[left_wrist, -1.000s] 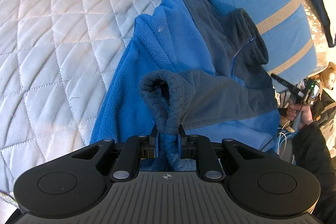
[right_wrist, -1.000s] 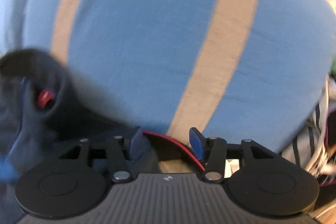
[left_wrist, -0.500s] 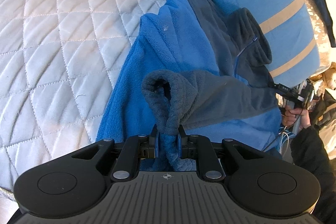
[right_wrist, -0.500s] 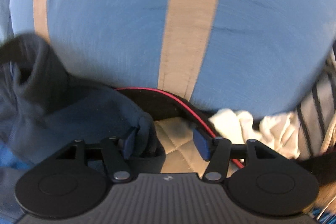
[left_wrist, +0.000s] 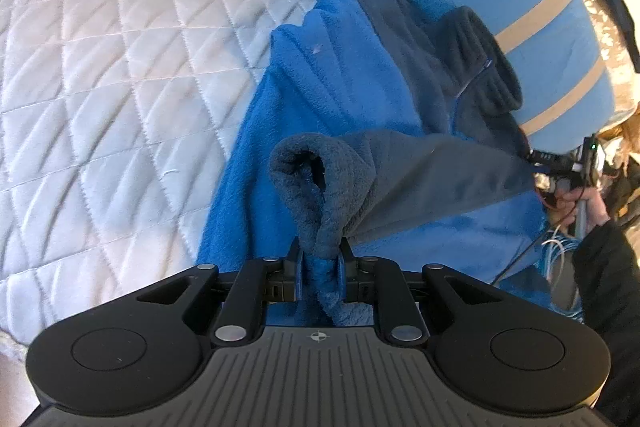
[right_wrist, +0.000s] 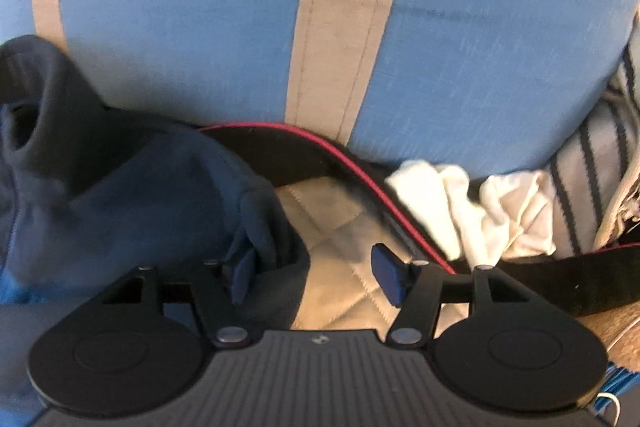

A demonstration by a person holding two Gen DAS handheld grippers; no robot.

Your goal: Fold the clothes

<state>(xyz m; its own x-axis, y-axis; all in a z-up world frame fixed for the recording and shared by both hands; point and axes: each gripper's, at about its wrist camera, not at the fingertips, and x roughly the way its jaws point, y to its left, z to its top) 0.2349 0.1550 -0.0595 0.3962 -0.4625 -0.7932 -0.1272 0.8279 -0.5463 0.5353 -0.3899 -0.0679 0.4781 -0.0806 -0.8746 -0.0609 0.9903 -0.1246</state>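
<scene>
A blue and dark grey fleece jacket (left_wrist: 340, 79) lies on a white quilted bed cover (left_wrist: 112, 67), its collar toward the pillows. My left gripper (left_wrist: 319, 263) is shut on the jacket's grey sleeve cuff (left_wrist: 308, 179), which stands up in a loop above the fingers. Seen from the right wrist, my right gripper (right_wrist: 316, 271) is open at the jacket's shoulder edge (right_wrist: 256, 227), with dark fleece bunched against its left finger. The right gripper (left_wrist: 560, 163) also shows at the far right of the left wrist view, held by a hand.
A blue pillow with tan stripes (right_wrist: 360, 27) fills the space right behind the jacket. A black strap with red piping (right_wrist: 352, 163), white crumpled cloth (right_wrist: 448, 207) and striped fabric (right_wrist: 592, 163) lie to the right. Blue-white cables (left_wrist: 560, 259) hang near the person's dark sleeve.
My right gripper has dropped down from the pillow to the jacket's shoulder edge, staying open. My left gripper still holds the cuff and has shifted slightly.
</scene>
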